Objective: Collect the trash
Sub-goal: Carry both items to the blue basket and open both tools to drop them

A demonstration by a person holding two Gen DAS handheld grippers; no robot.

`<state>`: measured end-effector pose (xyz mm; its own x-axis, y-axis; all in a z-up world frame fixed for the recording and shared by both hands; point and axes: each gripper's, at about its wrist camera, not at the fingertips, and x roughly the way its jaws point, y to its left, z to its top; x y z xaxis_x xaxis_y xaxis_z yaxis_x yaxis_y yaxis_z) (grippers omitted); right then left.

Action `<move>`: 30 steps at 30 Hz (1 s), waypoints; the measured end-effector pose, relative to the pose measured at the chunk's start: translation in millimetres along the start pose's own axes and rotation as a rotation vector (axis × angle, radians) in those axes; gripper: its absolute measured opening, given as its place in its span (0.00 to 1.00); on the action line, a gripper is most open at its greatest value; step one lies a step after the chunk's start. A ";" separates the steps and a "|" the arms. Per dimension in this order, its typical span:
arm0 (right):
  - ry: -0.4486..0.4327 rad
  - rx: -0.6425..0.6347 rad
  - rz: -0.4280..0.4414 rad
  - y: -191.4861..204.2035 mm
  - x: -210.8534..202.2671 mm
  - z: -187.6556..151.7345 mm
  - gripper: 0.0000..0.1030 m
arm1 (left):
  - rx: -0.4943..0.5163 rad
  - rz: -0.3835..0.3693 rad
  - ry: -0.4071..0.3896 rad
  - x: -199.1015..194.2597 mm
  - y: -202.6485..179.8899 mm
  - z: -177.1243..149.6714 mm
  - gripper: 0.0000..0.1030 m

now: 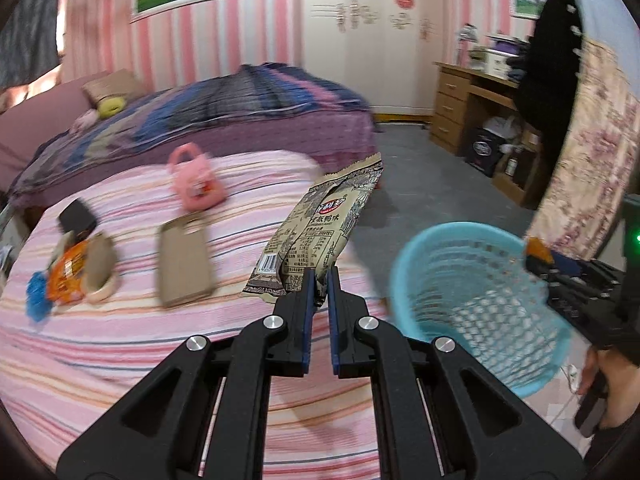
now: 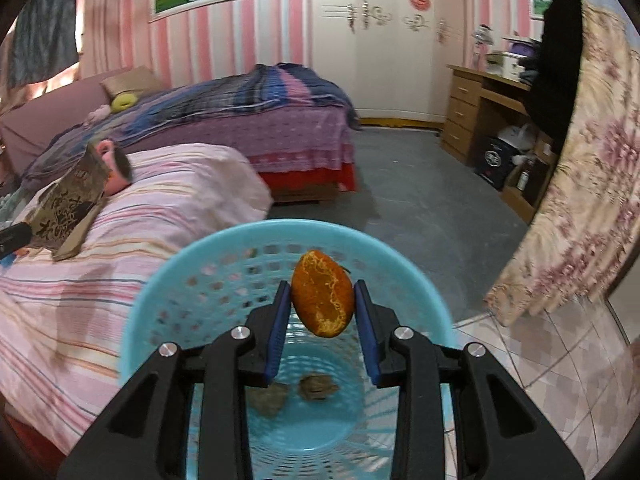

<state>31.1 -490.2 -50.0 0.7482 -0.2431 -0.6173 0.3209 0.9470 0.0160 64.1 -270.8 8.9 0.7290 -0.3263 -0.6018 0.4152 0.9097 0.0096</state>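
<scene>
Two scraps already lie in the blue basket [image 2: 168, 280]; the right tool [image 2: 322, 300] grips an orange peel [image 2: 322, 292] above it, the left tool [image 1: 319, 276] pinches a snack wrapper [image 1: 320, 224], and more litter waits on the bed [image 1: 120, 340].

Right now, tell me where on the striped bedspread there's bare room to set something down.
Free: the near stretch of the striped bedspread, below the brown case, and the strip between that case and the pink toy bag. Crowded: the left edge, around the orange packet.

1. Striped pink bed [image 1: 120, 352] is occupying the lower left of the frame.
2. Lying directly on it: pink toy bag [image 1: 194, 178], brown flat case [image 1: 184, 264], orange snack packet [image 1: 66, 276], tape roll [image 1: 102, 270].
</scene>
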 end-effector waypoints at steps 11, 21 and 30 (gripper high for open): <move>0.019 0.055 -0.045 -45.4 2.6 -8.8 0.31 | 0.027 -0.172 0.045 20.3 -93.3 9.8 0.05; 0.019 0.108 -0.043 -61.9 7.2 -13.3 0.31 | 0.073 -0.218 0.081 40.6 -124.5 0.3 0.06; 0.030 0.100 -0.038 -60.6 11.4 -14.1 0.31 | 0.055 -0.162 0.068 53.0 -107.3 -2.6 0.57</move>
<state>12.0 -547.4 -69.1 0.7172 -0.2702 -0.6424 0.4057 0.9114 0.0696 56.8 -385.0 -26.1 0.6122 -0.4474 -0.6519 0.5546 0.8307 -0.0493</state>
